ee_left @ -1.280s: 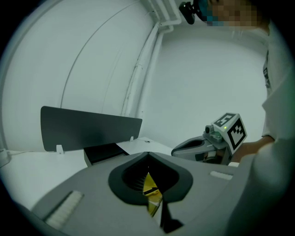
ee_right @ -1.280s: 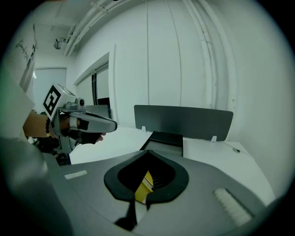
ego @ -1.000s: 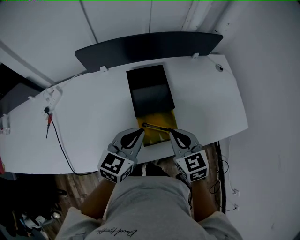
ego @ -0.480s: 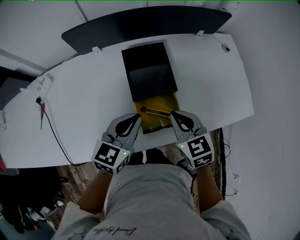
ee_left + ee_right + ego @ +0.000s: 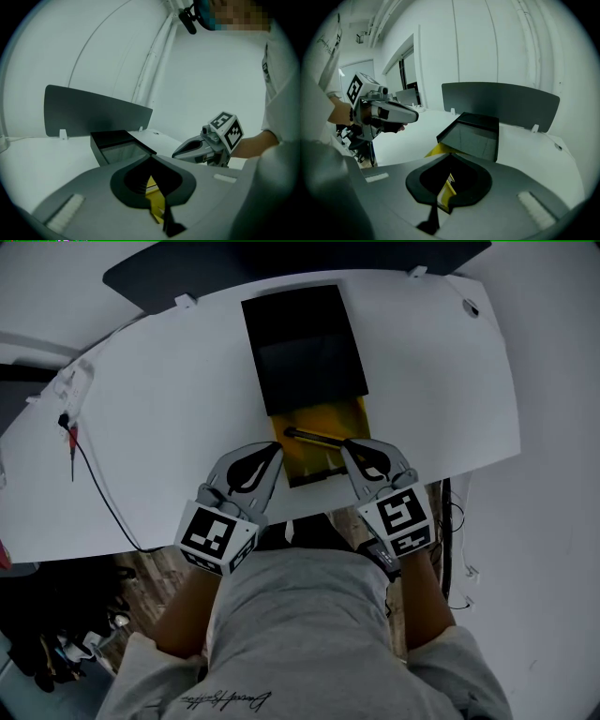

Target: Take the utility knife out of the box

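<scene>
Both grippers have sunk a little toward the near end of the tray since a second ago, and the desk sits higher in my head view (mostly the camera tipping, I think). My left gripper [image 5: 275,450] and right gripper [image 5: 346,444] flank the yellow tray [image 5: 314,465] that is pulled out of the black box [image 5: 305,343] on the white table [image 5: 159,418]. Each pair of fingers is pressed together at the tips with nothing pinched; through the hollow behind the tips I see only yellow. The utility knife [image 5: 312,437] lies flat across the tray as a slim dark bar. One end is just beside the right fingertips and the other is a short way ahead of the left ones, toward the right. I cannot tell whether the right tips touch it. I expect it to be light and stiff, with a smooth casing that could skate out of a shallow pinch, and with a blade end I would rather not press on (I cannot make out which end that is). I would spread the right fingers, drop them astride the body near its middle across the narrow width, and close firmly. The tray floor and side wall leave little room beneath the tips, so a tilted approach looks safer.
</scene>
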Motion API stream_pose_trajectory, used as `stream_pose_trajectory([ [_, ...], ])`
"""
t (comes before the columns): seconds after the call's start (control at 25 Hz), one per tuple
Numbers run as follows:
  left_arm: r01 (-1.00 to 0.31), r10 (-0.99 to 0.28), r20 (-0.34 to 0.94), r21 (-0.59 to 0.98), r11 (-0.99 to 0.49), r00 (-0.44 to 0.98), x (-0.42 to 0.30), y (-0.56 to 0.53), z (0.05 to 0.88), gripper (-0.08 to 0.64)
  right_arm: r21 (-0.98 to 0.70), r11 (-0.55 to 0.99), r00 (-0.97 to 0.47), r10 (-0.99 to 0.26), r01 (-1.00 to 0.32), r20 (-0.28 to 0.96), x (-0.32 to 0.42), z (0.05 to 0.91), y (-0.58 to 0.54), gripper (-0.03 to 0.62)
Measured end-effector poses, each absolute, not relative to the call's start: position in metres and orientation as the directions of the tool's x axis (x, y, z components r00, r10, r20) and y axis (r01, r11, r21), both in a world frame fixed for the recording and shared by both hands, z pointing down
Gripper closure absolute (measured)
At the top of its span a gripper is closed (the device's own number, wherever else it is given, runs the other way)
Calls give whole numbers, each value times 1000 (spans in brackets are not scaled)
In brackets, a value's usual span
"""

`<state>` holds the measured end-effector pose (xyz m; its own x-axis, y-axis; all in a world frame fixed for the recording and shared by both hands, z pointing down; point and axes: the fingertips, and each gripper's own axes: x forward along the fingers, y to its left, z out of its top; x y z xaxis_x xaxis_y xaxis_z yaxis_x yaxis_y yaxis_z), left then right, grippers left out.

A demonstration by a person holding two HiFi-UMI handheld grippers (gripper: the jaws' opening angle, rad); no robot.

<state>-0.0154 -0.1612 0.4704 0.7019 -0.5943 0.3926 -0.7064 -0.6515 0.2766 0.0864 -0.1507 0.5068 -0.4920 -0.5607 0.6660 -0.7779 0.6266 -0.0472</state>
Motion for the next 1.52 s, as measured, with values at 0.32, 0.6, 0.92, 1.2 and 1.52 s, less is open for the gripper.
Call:
stream_pose_trajectory([
  [0.32,-707,-582,412,292,-645,701,-17,-163,484,558,-60,643,-488,-513,-764,706,85,531,-154,577],
  [0.6,-708,-578,420,300,-639,699,-18,-165,496,558,-48,679,-476,-460,-732,750,82,552,-156,575],
  [0.92,-720,-580,439,303,-624,687,-21,-170,511,558,4,756,-429,-376,-655,821,78,582,-159,537],
  [1.2,-732,-588,445,312,-606,676,-25,-174,518,558,24,832,-376,-276,-554,885,73,607,-153,485],
  [1.52,-738,-585,456,329,-589,670,-31,-173,527,558,22,898,-314,-177,-440,933,65,628,-146,439],
])
